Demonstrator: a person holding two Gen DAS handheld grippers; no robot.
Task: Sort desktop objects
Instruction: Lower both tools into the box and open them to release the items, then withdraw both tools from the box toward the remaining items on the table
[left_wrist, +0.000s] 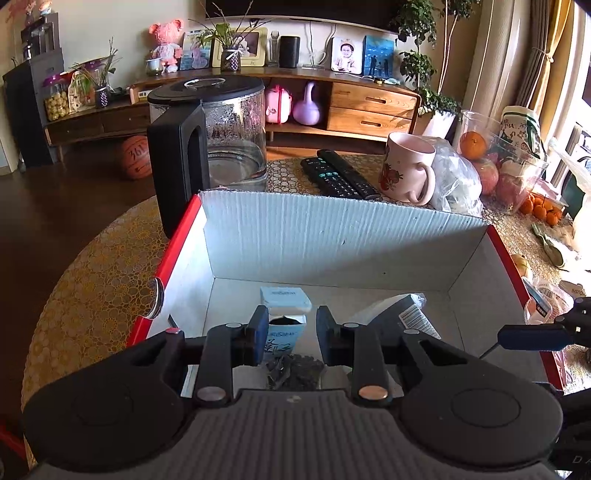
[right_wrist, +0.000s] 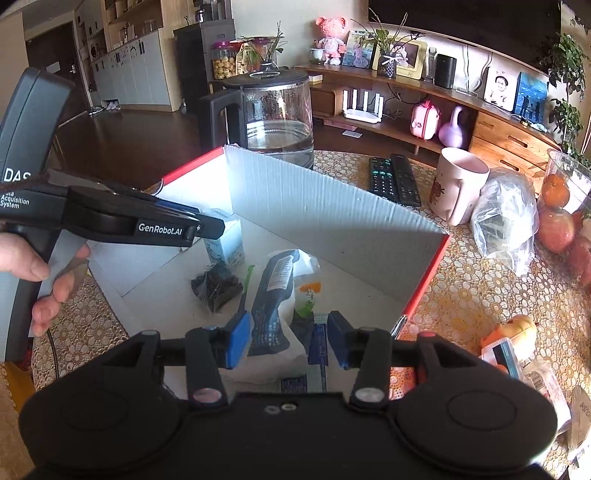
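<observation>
A white cardboard box (left_wrist: 332, 236) (right_wrist: 325, 214) with red outer sides stands open on the table. On its floor are a small blue-and-white carton (left_wrist: 284, 299) (right_wrist: 225, 240), a clear bag of dark bits (left_wrist: 295, 369) (right_wrist: 218, 288), and a dark blue packet (left_wrist: 406, 317) (right_wrist: 273, 295) lying on a white flower-print bag (right_wrist: 306, 295). My left gripper (left_wrist: 291, 332) (right_wrist: 212, 227) hovers at the carton, jaws slightly apart with a gap beside the carton. My right gripper (right_wrist: 290, 339) is open above the blue packet, pads clear of it. One of its fingers (left_wrist: 532, 338) shows at the box's right wall.
Behind the box stand a glass kettle (left_wrist: 221, 140) (right_wrist: 273, 114), two remotes (left_wrist: 340, 173) (right_wrist: 395, 181), a pink mug (left_wrist: 406, 166) (right_wrist: 458, 184) and a crumpled plastic bag (right_wrist: 506, 218). Fruit and packets crowd the right side (right_wrist: 554, 225). A hand (right_wrist: 40, 266) holds the left gripper.
</observation>
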